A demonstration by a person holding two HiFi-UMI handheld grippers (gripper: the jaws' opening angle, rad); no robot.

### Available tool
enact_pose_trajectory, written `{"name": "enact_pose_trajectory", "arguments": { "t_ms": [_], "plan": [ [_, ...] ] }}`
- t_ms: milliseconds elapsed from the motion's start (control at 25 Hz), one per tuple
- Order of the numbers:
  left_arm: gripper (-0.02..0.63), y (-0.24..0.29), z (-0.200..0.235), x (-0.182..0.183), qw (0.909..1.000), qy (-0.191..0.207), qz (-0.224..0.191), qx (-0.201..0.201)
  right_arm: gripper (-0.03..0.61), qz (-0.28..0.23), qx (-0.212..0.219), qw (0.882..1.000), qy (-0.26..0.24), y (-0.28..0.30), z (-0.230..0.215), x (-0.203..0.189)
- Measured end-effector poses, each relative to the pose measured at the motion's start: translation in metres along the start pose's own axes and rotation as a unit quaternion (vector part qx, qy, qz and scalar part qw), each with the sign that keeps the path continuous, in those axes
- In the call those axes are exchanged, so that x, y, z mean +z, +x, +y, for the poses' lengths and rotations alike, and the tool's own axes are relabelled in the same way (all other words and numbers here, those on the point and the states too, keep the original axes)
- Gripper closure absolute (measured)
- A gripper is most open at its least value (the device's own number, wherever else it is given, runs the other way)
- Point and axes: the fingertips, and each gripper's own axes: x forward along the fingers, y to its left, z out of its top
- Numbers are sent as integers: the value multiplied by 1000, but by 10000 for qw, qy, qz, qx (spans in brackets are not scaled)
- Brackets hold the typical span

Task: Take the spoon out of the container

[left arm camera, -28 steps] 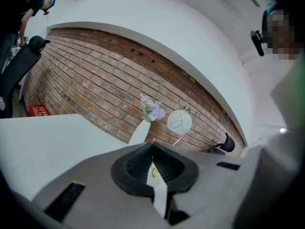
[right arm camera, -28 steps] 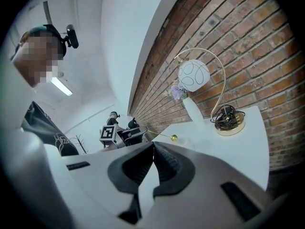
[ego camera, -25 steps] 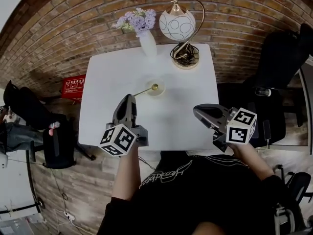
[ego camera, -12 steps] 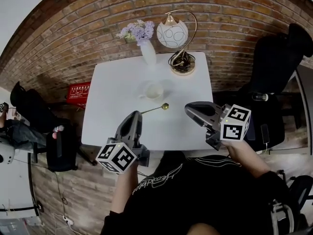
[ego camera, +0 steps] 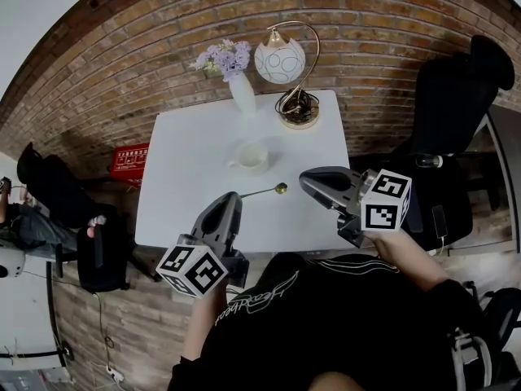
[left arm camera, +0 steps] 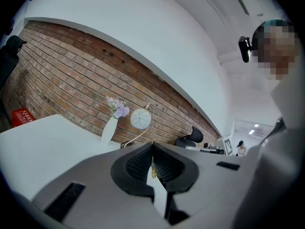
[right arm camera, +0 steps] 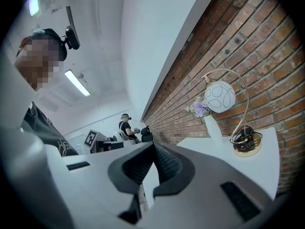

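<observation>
A small white cup (ego camera: pixel 252 155), the container, stands near the middle of the white table (ego camera: pixel 179 194). A thin gold spoon (ego camera: pixel 275 190) hangs in the air outside the cup, its bowl to the cup's near right. My left gripper (ego camera: pixel 234 195) is shut on the spoon's handle end. In the left gripper view a gold sliver of the spoon (left arm camera: pixel 153 170) shows between the closed pads of the left gripper (left arm camera: pixel 152 147). My right gripper (ego camera: pixel 304 179) hovers over the table's near right part, shut with nothing in it; its jaws meet in the right gripper view (right arm camera: pixel 153 148).
At the table's far edge stand a white vase of purple flowers (ego camera: pixel 241 92) and a gold lamp (ego camera: pixel 295 108) with a round white shade. A black chair (ego camera: pixel 456 96) is to the right, a red crate (ego camera: pixel 130 160) and dark bags (ego camera: pixel 61 210) on the floor to the left.
The spoon's bowl was in the cup a second ago. My left gripper has drawn back toward me with it, so the spoon is now clear of the cup.
</observation>
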Motion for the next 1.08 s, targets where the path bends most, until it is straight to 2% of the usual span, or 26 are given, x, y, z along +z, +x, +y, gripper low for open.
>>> {"name": "enact_pose_trajectory", "arguments": {
  "t_ms": [600,880,1080],
  "plan": [
    [606,10,5,-11,9996,-209,139,-137,581,192,-44,9998,81,6,-7,-13],
    [606,16,8,-14,9997,-38,218,-49,581,207,-73,9997,123,5,-12,-16],
    [606,19,9,-16,9993,-230,256,-134,581,226,-61,9996,146,9,-12,-15]
  ]
}}
